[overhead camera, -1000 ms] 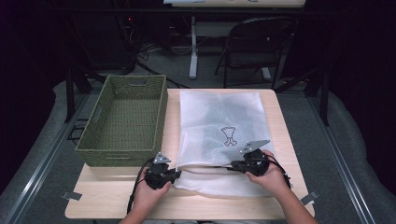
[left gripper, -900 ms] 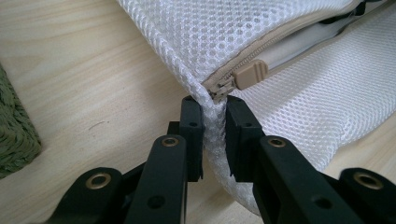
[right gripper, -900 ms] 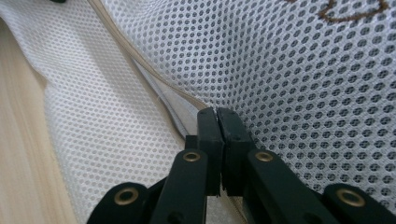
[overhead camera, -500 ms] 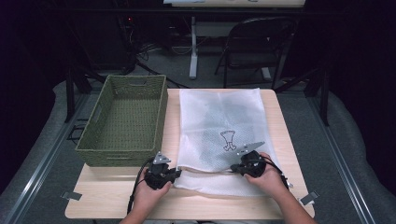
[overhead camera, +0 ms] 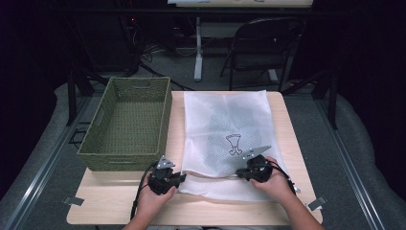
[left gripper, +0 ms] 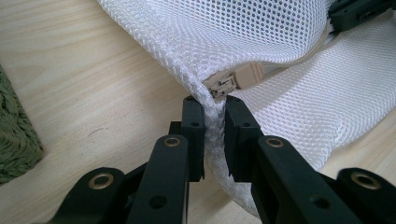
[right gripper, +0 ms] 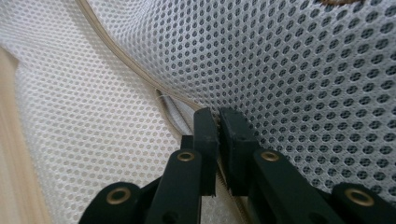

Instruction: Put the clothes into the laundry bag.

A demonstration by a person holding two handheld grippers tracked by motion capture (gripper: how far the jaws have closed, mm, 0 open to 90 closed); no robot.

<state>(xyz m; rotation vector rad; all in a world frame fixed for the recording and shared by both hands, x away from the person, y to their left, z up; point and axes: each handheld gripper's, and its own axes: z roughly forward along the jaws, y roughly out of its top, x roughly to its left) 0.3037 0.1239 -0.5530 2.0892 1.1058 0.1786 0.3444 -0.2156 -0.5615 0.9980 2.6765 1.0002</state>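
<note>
A white mesh bag (overhead camera: 225, 120) with a small dark print lies flat on the wooden table (overhead camera: 230, 211). My left gripper (overhead camera: 179, 178) is at its near left corner, shut on a fold of mesh (left gripper: 215, 105) just below the tan zipper end (left gripper: 236, 79). My right gripper (overhead camera: 241, 172) is over the bag's near edge, pointing left. Its jaws (right gripper: 218, 116) have just been opening and stand a narrow slit apart. The tan zipper line (right gripper: 126, 60) runs into that slit.
A green woven basket (overhead camera: 119, 160) stands on the left half of the table, close to my left gripper. The table's near edge is just behind both hands. A folding chair (overhead camera: 263, 43) and a stand are beyond the far edge.
The right gripper has slid a little left and toward the person along the bag's near edge. The left gripper has stayed put on the corner.
</note>
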